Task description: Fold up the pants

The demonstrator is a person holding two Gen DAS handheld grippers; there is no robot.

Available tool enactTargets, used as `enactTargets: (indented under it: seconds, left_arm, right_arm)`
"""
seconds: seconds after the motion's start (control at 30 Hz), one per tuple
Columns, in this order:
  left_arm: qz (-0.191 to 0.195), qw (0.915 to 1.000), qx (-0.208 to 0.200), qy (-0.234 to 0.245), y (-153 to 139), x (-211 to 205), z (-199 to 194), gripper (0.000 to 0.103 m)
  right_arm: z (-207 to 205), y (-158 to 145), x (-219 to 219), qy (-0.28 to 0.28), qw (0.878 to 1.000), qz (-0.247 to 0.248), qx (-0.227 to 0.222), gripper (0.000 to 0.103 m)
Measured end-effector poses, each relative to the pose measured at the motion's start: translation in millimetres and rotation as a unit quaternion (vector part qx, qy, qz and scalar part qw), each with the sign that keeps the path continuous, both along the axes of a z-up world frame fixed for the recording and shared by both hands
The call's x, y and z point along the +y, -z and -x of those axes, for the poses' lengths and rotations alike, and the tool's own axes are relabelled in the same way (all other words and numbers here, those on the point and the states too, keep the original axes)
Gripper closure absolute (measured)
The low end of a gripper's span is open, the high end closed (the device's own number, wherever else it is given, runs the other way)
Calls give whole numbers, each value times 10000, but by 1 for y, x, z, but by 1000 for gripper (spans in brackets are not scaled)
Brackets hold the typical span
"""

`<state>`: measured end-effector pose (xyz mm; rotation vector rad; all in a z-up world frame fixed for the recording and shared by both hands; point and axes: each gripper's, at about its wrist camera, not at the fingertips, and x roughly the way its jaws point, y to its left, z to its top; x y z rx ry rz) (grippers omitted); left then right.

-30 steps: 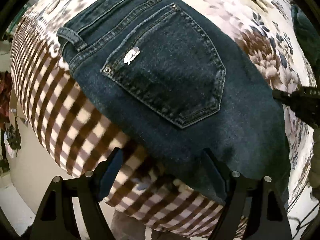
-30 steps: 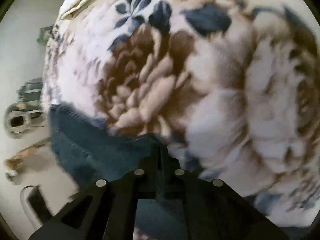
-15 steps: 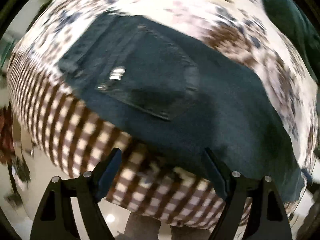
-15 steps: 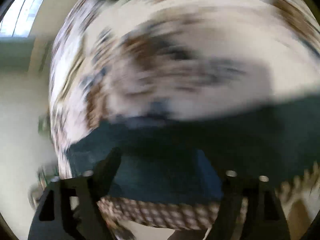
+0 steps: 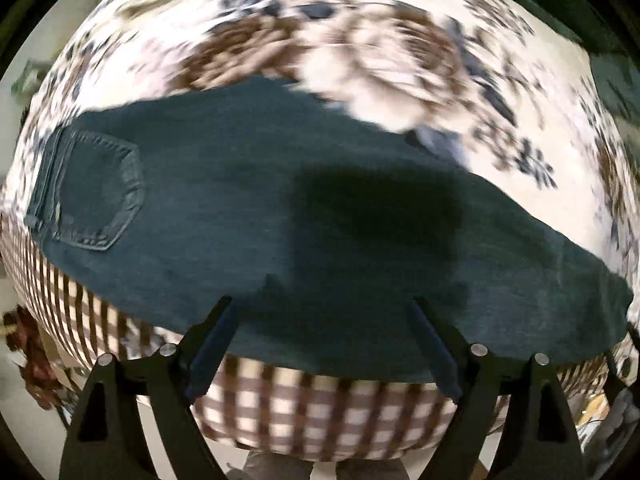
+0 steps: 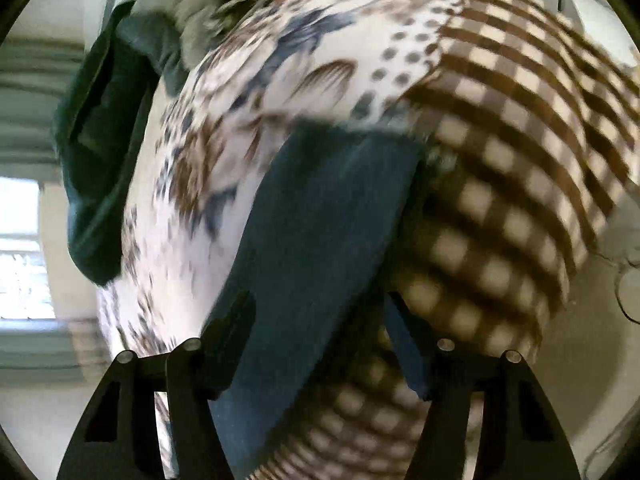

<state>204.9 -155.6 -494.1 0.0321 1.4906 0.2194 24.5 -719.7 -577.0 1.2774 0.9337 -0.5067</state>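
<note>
Dark blue jeans (image 5: 320, 208) lie flat along the near edge of a bed, back pocket (image 5: 100, 192) at the left, leg running to the right. My left gripper (image 5: 324, 320) is open and empty, hovering over the jeans' near edge. In the right wrist view the jeans' leg end (image 6: 320, 232) runs up from between the fingers. My right gripper (image 6: 316, 320) is open above that leg, holding nothing.
The bed has a floral blanket (image 5: 380, 40) with a brown checked border (image 5: 320, 412) hanging over the near edge. A dark green garment (image 6: 100, 152) and a fur-trimmed coat (image 6: 208, 0) lie at the far side. Pale floor lies below the bed edge.
My right gripper, shut a second ago, has opened and swung to the jeans' leg end. My left gripper has pulled back and moved right, so the pocket now sits far left.
</note>
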Motion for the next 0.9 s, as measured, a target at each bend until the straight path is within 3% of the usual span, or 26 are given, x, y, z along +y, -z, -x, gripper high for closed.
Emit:
enactTargets:
  seconds: [0.2,0.3,0.5,0.57,0.6,0.7,0.9]
  left_arm:
    - [18,9968,-100,795,-6,-72,-8,17]
    - [44,9935,-249,1112,-9,-102,-16,17]
    - [-298,9865,-483,1536,-12,-142,-22,17]
    - [-307,9856,-484,1591,-10,-145,-25,17]
    - [-317,9855,-483,1593,-10,-145,-25,17]
    - [-268,9869,-464,1523,-10,-141,-24,17]
    - [51,9921,-412,1187,-11,-110,-13,17]
  right_arm:
    - [-17,16,-16,-166,9949,-185,-981,62]
    - [-25,15,-13,-284,9915,-159,-1260,62]
    - [-38,54,-22,13,9890,-654,-1326,63]
    - [-45,53,-22,-8,9905,-544,-1261,85]
    - [-49,49,-20,-56,9924,-452,-1144,93]
    - [-52,35,-14,-91,9946,-248,-1003,95]
    - [-66,-48,25,-634,9918,465,-1007,96]
